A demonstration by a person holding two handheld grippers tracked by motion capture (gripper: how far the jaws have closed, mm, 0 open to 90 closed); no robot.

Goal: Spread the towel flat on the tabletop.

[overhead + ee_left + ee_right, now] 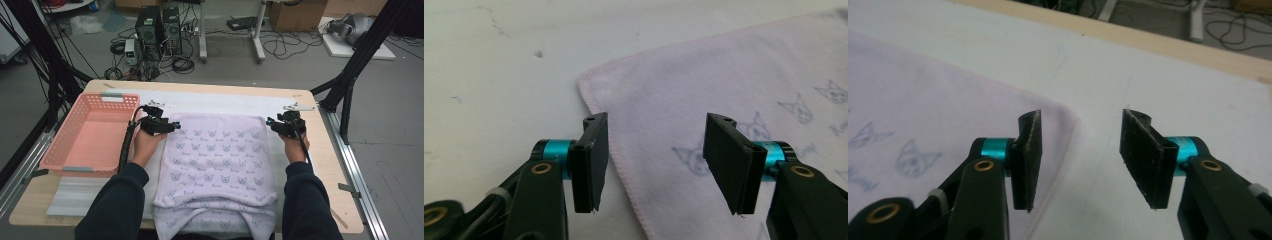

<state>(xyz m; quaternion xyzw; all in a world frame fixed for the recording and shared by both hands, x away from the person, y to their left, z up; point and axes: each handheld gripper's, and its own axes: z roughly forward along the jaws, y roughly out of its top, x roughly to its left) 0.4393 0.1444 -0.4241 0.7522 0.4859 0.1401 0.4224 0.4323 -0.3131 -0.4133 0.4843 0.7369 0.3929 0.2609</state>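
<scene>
Straddling the far corners of a soft, limp towel [215, 155] with left hand-held gripper [656, 167] and right hand-held gripper [1080, 157], jaws apart; likely gripping best at hems.

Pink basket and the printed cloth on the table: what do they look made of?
The pink basket looks like moulded plastic: rigid walls pierced with a regular lattice, with a slight sheen. The printed cloth looks like soft, matte terry or microfibre, probably a towel: fuzzy nap and a stitched hem in the left gripper view.
</scene>
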